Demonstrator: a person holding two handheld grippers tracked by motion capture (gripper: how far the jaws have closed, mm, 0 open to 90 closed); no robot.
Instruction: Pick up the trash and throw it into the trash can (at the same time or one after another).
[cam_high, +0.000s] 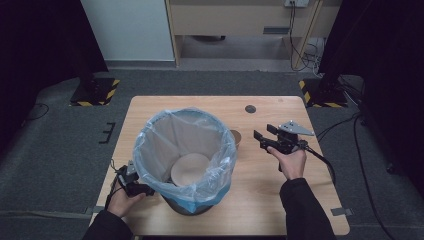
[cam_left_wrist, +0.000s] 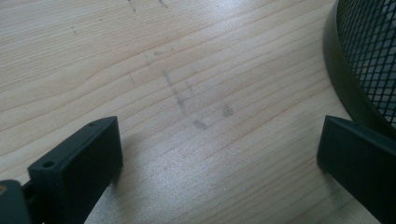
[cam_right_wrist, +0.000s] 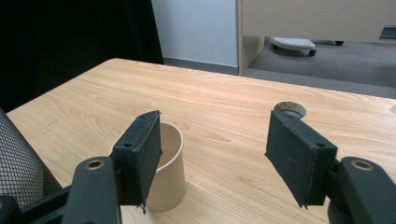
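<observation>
A black mesh bin (cam_high: 185, 202) lined with a clear plastic bag (cam_high: 170, 132) stands in the middle of the wooden table (cam_high: 280, 210). A round beige paper container (cam_high: 191, 169) lies inside it. A brown paper cup (cam_high: 236, 137) stands upright just right of the bin. My right gripper (cam_high: 263, 134) hovers open to the right of that cup; in the right gripper view the cup (cam_right_wrist: 170, 163) sits partly behind the left jaw of the right gripper (cam_right_wrist: 215, 140), not between the pads. My left gripper (cam_high: 131, 175) rests open at the bin's left base, and in the left gripper view the left gripper (cam_left_wrist: 219, 140) has bare wood between its jaws.
The bin's mesh wall (cam_left_wrist: 369, 51) is close to one left jaw. A round cable hole (cam_high: 250, 108) sits near the table's far edge, also the cable hole (cam_right_wrist: 290, 108) beyond the right jaw. Grey carpet, black stands and a desk lie beyond the table.
</observation>
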